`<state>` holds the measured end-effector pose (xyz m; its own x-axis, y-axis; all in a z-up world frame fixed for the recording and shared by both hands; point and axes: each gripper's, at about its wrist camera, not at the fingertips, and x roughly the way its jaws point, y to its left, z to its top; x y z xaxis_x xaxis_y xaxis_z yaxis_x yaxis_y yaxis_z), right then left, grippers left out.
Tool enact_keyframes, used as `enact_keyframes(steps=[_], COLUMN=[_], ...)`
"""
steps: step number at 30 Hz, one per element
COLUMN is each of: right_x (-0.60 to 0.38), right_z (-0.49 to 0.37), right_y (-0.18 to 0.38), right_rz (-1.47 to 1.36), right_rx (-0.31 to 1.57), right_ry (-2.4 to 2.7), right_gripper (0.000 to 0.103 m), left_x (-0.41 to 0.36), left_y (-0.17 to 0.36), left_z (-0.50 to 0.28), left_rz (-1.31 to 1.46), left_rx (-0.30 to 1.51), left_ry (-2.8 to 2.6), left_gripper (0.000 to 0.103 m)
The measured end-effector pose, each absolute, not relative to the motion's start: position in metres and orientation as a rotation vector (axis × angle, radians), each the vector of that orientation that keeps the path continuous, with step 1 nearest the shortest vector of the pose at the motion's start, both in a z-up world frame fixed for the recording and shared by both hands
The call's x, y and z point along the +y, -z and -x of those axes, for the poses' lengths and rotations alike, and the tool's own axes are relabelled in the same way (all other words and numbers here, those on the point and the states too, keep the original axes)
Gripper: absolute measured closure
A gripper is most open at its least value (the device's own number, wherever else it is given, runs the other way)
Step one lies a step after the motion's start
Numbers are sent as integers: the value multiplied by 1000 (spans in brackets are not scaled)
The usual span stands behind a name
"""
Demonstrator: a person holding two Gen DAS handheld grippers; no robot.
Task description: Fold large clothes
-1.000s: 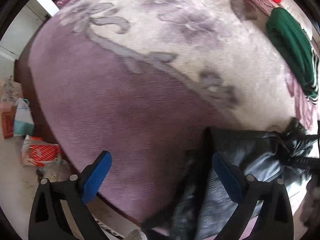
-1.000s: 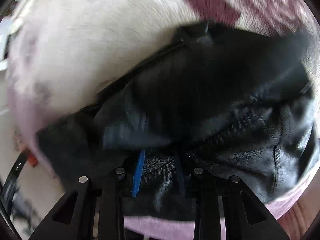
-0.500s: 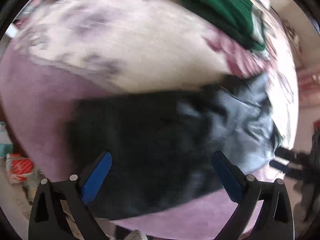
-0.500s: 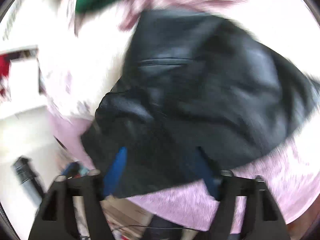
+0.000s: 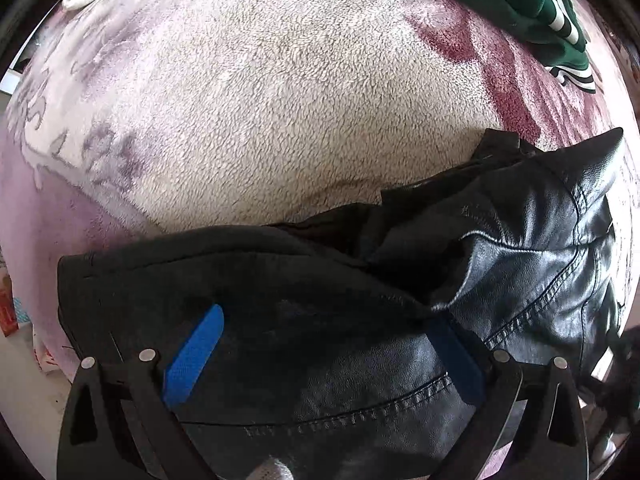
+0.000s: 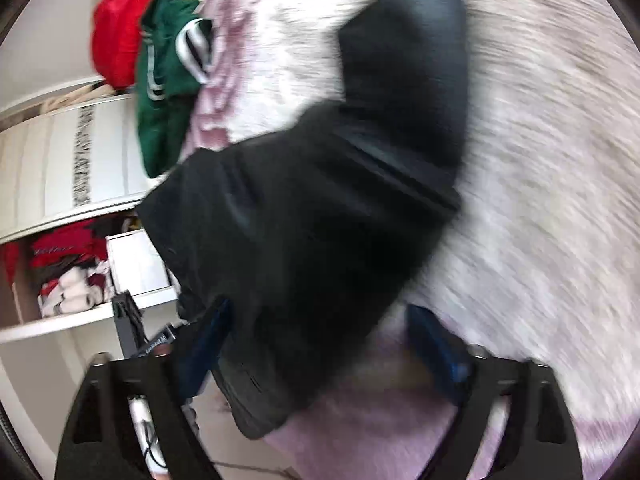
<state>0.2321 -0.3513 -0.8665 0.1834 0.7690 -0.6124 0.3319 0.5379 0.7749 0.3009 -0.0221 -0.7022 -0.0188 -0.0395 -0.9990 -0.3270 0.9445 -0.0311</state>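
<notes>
A: Left wrist view: where is the black leather jacket (image 5: 400, 300)?
B: It lies crumpled across the lower half and right of the frame, on the fleecy cream and purple blanket (image 5: 260, 100). The left claw (image 5: 324, 344) points down over it, blue pads spread wide, nothing pinched.

A: And from the right wrist view?
B: The jacket (image 6: 320, 208) fills the centre, blurred. The right claw (image 6: 316, 336) is opening, its jaws wide, a lower fold of the jacket between them without the pads pressing it.

A: Anything around it?
B: A green garment with white stripes (image 6: 168, 80) at the upper left, a red garment (image 6: 120, 20) beside it, and white shelves (image 6: 72, 320) at the left edge.
</notes>
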Motion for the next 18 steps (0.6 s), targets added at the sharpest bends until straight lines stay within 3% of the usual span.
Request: enact_keyframes(steps=[8,9,10,11,12,18], right_x=[-321,-321,-323,-322,-324,-309], right_z=[-269,-270,-266,-264,-261,-261], right_y=[885,882,878,878,878,852], right_rz=[-1177,-1175,-1164,-1166,-1192,-1157], right_rx=[1318,1310,1303,1308,1296,1224], right_ry=[-476,-471,-465,-466,-475,-534], right_gripper=[1,8,40,61,72,80], left_x=[-24,-31,-30,-28,-27,-23], left_y=[700,702,704,706,709,711], left_z=[-304,-313,-314,-314,-314,-310], left_rz=[232,233,239,252,270,318], left_rx=[1599,1597,1593,1592,1595,1587], left_ry=[-238,-244,-248,-246,-242,-247], left_gripper=[0,0,0,0,0,0])
